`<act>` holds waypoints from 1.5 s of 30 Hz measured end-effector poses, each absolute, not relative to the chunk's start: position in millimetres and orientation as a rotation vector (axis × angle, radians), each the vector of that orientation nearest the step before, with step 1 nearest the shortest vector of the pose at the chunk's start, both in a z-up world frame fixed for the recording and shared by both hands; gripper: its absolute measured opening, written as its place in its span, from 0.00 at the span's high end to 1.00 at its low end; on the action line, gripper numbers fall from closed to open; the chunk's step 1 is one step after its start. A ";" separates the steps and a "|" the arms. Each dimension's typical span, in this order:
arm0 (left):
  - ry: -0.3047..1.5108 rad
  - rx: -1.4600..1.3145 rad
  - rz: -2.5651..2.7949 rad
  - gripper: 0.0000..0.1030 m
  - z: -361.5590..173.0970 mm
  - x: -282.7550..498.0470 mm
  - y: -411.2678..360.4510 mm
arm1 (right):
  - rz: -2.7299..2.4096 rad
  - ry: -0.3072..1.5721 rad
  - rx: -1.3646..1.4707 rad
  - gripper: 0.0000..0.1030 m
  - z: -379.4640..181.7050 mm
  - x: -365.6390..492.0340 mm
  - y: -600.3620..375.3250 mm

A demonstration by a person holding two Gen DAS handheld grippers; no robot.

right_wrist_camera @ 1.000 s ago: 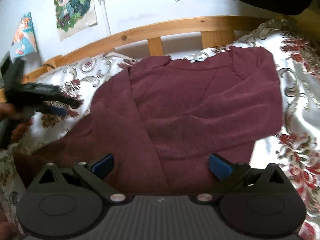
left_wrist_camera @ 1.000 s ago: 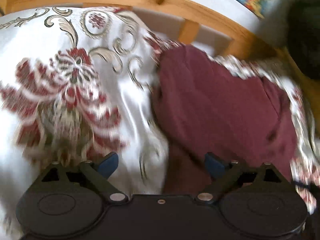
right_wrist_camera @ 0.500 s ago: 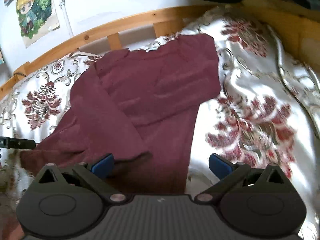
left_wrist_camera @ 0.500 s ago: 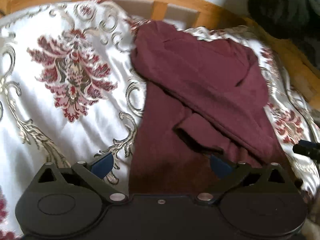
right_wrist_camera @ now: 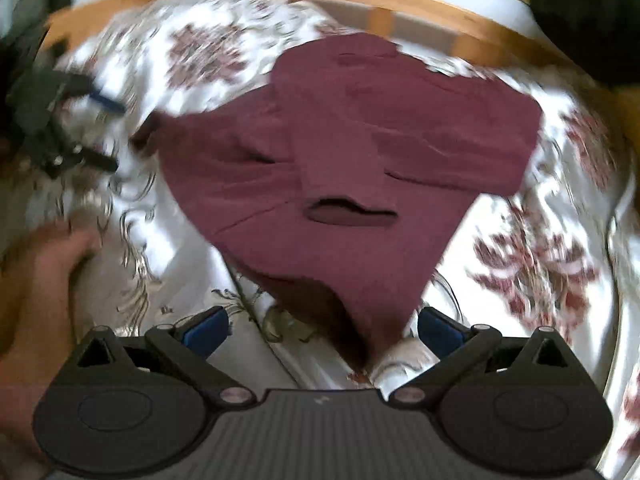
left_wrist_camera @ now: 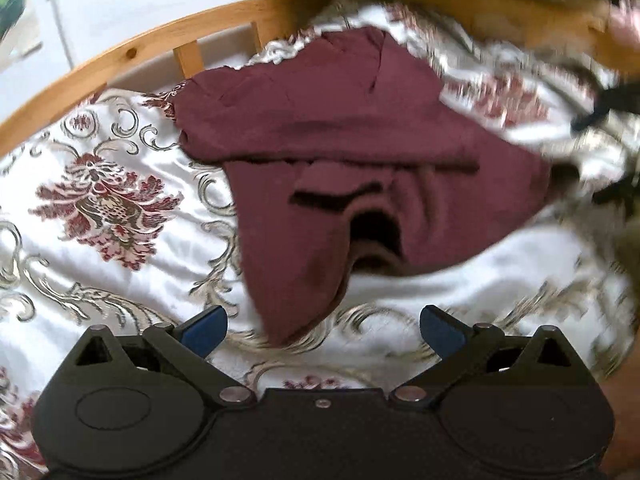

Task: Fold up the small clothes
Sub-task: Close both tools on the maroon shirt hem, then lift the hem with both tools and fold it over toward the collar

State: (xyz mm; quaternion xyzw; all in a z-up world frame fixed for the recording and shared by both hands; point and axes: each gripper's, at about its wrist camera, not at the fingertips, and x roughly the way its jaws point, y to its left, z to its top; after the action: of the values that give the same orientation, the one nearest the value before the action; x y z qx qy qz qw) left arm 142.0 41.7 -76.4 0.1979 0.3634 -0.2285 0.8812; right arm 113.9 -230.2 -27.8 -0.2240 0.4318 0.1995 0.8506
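A maroon long-sleeved top [left_wrist_camera: 352,152] lies partly folded on a white bedspread with red floral print [left_wrist_camera: 100,208]. One sleeve lies across its body, the cuff opening showing dark. My left gripper [left_wrist_camera: 322,330] hangs open just in front of the garment's near corner, nothing between its blue pads. In the right wrist view the same top [right_wrist_camera: 352,168] fills the middle, its lower corner reaching between the fingers of my right gripper [right_wrist_camera: 322,330], which stands open. The left gripper [right_wrist_camera: 60,128] shows blurred at the far left of that view.
A curved wooden bed rail [left_wrist_camera: 132,50] runs along the far side, with a white wall and posters behind. Dark clothing [right_wrist_camera: 588,12] is piled at the upper right. A person's hand [right_wrist_camera: 48,264] shows at the lower left. Bedspread lies on both sides of the top.
Both grippers have swung and pulled back toward the near edge of the bed. The top now lies more compact, with its near corner between the right gripper's fingers. Both views are motion-blurred.
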 end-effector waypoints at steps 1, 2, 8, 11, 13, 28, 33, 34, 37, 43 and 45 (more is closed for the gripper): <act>0.761 0.439 -0.457 0.01 -79.5 143.7 39.6 | 0.386 0.905 -0.546 0.00 -34.2 114.2 -220.8; 0.762 0.450 -0.444 0.01 -81.2 145.0 38.1 | 0.350 0.897 -0.622 0.00 -41.1 114.3 -212.9; 0.719 0.500 -0.387 0.02 -91.7 158.8 26.9 | 0.308 0.890 -0.759 0.00 -61.9 109.6 -197.7; 0.695 0.571 -0.357 0.06 -99.4 166.0 17.6 | 0.275 0.865 -0.777 0.00 -67.9 109.1 -198.1; 0.678 0.575 -0.361 0.09 -100.5 167.8 16.1 | 0.248 0.850 -0.812 0.00 -73.7 112.6 -199.5; 0.594 0.474 -0.356 0.94 -85.2 150.9 25.9 | 0.299 0.719 -0.780 0.88 -55.5 94.5 -204.2; 0.491 0.386 -0.343 0.95 -59.8 132.4 30.6 | 0.259 0.633 -0.753 0.90 -39.6 77.1 -204.4; 0.474 0.382 -0.347 0.95 -55.3 129.0 31.0 | 0.251 0.628 -0.747 0.90 -37.5 74.6 -204.4; 0.438 0.368 -0.361 0.95 -41.9 116.8 31.6 | 0.229 0.630 -0.713 0.93 -29.5 71.9 -204.0; 0.406 0.340 -0.369 0.95 -14.8 93.8 37.6 | 0.165 0.630 -0.610 0.94 5.6 69.3 -223.9; 0.400 0.329 -0.373 0.95 -5.5 83.0 38.9 | 0.149 0.611 -0.593 0.94 18.3 64.0 -229.6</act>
State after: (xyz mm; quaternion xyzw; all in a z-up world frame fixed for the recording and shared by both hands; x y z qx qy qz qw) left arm 83.0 38.9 -5.5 0.1616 0.1964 -0.1835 0.9495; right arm 64.0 -229.6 18.3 -0.2876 0.2962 0.0722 0.9079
